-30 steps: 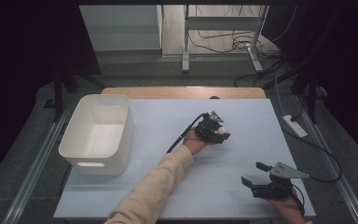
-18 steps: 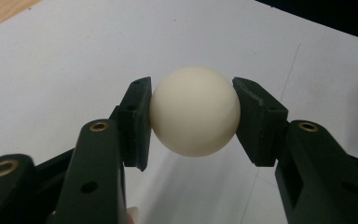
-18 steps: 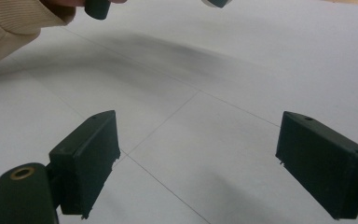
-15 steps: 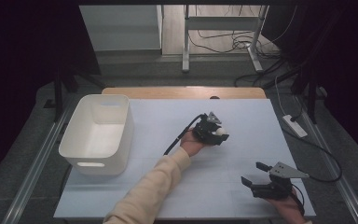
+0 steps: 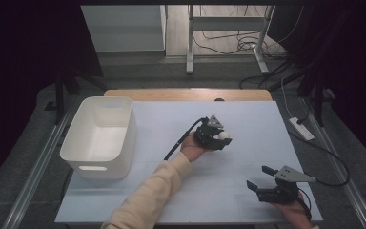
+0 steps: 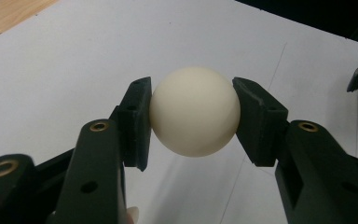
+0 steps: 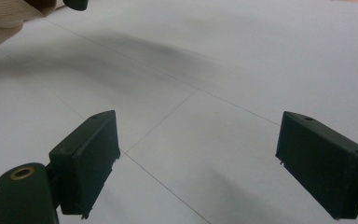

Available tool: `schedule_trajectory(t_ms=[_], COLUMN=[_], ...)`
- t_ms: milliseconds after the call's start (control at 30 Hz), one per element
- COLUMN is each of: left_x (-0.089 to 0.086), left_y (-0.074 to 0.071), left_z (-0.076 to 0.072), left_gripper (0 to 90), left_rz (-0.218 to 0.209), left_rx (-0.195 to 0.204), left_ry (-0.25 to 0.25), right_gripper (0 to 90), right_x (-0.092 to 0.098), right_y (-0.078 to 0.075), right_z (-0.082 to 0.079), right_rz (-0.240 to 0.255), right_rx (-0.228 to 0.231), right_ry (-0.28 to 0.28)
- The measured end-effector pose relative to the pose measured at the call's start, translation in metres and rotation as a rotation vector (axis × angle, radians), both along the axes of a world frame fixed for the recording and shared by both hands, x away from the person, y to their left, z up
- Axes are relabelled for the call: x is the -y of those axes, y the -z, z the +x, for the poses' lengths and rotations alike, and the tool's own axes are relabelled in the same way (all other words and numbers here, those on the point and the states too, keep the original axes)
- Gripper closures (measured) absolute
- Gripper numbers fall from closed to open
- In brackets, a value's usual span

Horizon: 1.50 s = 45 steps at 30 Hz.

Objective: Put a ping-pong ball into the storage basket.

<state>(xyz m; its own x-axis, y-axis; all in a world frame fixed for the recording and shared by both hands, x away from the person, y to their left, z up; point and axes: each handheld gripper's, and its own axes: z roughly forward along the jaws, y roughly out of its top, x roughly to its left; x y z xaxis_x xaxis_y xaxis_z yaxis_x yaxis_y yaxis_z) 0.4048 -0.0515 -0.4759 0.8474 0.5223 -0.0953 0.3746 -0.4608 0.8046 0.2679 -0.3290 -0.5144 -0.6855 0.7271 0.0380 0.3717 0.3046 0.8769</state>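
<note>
A cream-white ball (image 6: pixel 195 111) sits squeezed between both black pads of my left gripper (image 6: pixel 193 116), just above the white table. From the high view the same ball (image 5: pixel 224 136) shows at the tip of the left gripper (image 5: pixel 221 139), mid-table, held by a hand in a cream sleeve. My right gripper (image 5: pixel 261 178) rests low near the table's front right corner, jaws wide apart. In the right gripper view its fingers (image 7: pixel 87 158) stand open over bare table, nothing between them.
A white plastic bin (image 5: pixel 100 136) stands at the table's left side, with nothing showing inside it. The white table sheet (image 5: pixel 248 119) has a wooden strip along its far edge. A power strip (image 5: pixel 301 129) and cables lie on the floor to the right.
The left hand with the ball has drifted slightly left and a touch higher. The right gripper has stayed put.
</note>
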Motion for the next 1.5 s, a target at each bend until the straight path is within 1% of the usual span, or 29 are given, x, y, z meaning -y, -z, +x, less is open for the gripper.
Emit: schedule_trajectory(t_ms=[500, 567, 833, 1133, 1500], left_x=[-0.018, -0.021, -0.030, -0.039, -0.050], left_y=[-0.008, -0.009, -0.010, -0.013, -0.016], left_z=[-0.016, -0.017, -0.024, -0.032, -0.041], left_gripper=[50.8, 50.7, 50.7, 50.7, 50.7], left_rz=[-0.017, -0.011, -0.032, -0.037, -0.058], left_rx=[0.020, 0.023, 0.024, 0.033, 0.046], left_ry=[0.005, 0.009, -0.002, 0.000, -0.005], right_gripper=[13.1, 13.2, 13.2, 13.2, 13.2], right_x=[-0.001, -0.001, -0.001, -0.002, -0.002], right_y=[0.000, 0.000, 0.001, 0.001, 0.001], right_z=[0.000, 0.000, 0.000, 0.000, -0.001], right_rz=[-0.006, -0.008, -0.010, -0.007, -0.009], right_rx=[-0.001, -0.001, -0.003, -0.004, -0.003], right_ry=[0.002, 0.001, 0.003, 0.002, 0.003])
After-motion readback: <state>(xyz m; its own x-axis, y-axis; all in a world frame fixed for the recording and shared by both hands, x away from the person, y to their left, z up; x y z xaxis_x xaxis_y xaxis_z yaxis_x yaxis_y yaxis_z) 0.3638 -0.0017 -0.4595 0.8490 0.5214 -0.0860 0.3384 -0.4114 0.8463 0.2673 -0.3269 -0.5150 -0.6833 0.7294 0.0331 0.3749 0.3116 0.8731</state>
